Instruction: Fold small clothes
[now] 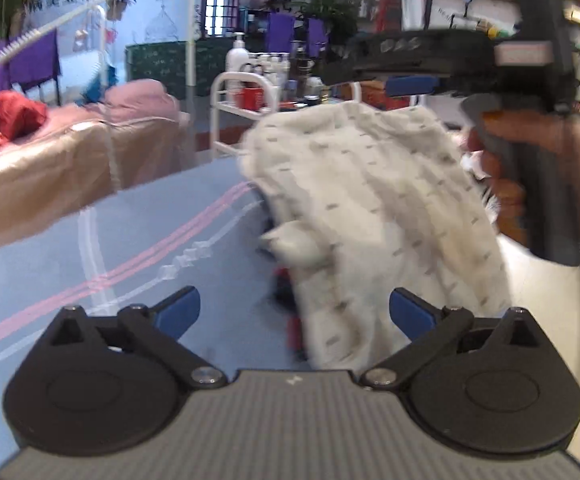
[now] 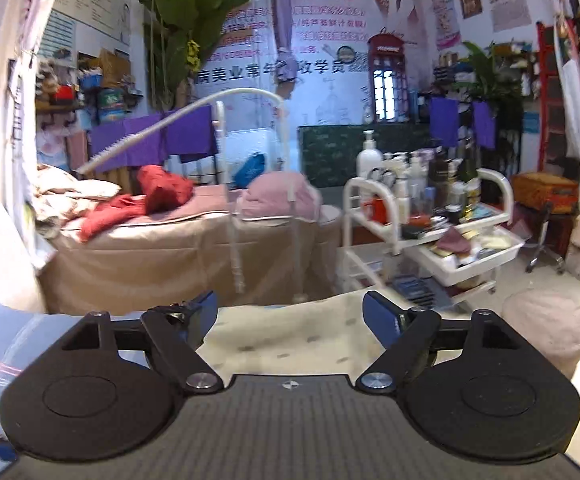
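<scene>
A white cloth with small grey dashes [image 1: 370, 200] lies heaped on the blue table cover [image 1: 90, 240], blurred in the left wrist view. My left gripper [image 1: 294, 314] is open at the heap's near edge; the cloth reaches between its blue pads on the right side, and neither pad presses on it. A dark red and blue item [image 1: 290, 320] peeks out from under the cloth. A hand [image 1: 530, 152] holds my right gripper above the cloth's far right corner, with one blue pad [image 1: 410, 86] showing. In the right wrist view my right gripper [image 2: 292, 318] is open above the cloth [image 2: 290, 344].
Beyond the table stands a beige-covered bed [image 2: 150, 256] with red cloths [image 2: 130, 200] and a pink pillow [image 2: 282, 196]. A white cart [image 2: 430, 216] full of bottles is at the right. A round pale stool [image 2: 546, 328] sits by the table's right side.
</scene>
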The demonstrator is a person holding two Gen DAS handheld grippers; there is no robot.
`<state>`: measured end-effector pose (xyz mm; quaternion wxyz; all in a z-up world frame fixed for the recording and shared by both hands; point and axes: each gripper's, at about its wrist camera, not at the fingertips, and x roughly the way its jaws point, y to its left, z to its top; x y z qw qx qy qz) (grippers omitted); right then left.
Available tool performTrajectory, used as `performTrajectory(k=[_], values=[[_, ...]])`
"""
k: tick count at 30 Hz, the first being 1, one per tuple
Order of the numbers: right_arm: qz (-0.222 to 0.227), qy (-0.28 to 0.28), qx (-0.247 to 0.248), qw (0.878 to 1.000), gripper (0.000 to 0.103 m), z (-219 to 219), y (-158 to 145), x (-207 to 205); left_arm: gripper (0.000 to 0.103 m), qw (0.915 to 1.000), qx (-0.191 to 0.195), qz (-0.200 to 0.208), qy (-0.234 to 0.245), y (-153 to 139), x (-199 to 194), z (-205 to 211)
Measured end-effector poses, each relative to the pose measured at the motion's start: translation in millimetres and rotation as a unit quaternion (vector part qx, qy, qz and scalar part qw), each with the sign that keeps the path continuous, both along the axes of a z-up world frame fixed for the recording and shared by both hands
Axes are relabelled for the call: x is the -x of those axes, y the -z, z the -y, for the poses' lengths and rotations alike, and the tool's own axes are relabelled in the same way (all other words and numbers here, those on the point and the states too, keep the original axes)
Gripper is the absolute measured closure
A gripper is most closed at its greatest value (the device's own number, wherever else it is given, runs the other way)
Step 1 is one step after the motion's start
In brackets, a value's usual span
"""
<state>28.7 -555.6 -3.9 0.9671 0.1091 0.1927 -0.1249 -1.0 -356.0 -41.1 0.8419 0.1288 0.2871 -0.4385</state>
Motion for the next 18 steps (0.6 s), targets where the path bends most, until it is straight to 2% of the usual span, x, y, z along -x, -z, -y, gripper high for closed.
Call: performTrajectory(k=[2, 4, 8, 11, 14, 16, 18], values=[[-0.013, -0.027, -0.039, 0.999, 0.000, -29, -5, 4, 0.000, 0.9995, -0.021, 0.011, -0.019, -5, -2, -21], [-0.024, -0.039, -0.064, 0.997, 0.000, -60, -5, 6, 0.000, 0.9986, -0.027, 0.014, -0.042, -9, -4, -53], [-0.059, -0.058, -0.093, 0.992, 0.000, -133, 8, -1, 0.000, 0.9922, -0.047, -0.010, -0.115, -5, -17, -129], [-0.084, -0.094, -0.088, 0.988, 0.000, -192, 28, -11, 0.000, 0.9802, -0.079, -0.016, -0.181, 6, -30, -189], [-0.100, -0.124, -0.100, 0.982, 0.000, -246, 48, -21, 0.000, 0.9642, -0.098, -0.029, -0.245, 15, -34, -254], [-0.102, -0.136, -0.108, 0.979, 0.000, -277, 53, -25, 0.000, 0.9535, -0.106, -0.041, -0.279, 15, -34, -294], [-0.098, -0.145, -0.105, 0.979, 0.000, -302, 52, -24, 0.000, 0.9464, -0.117, -0.034, -0.299, 10, -30, -324]])
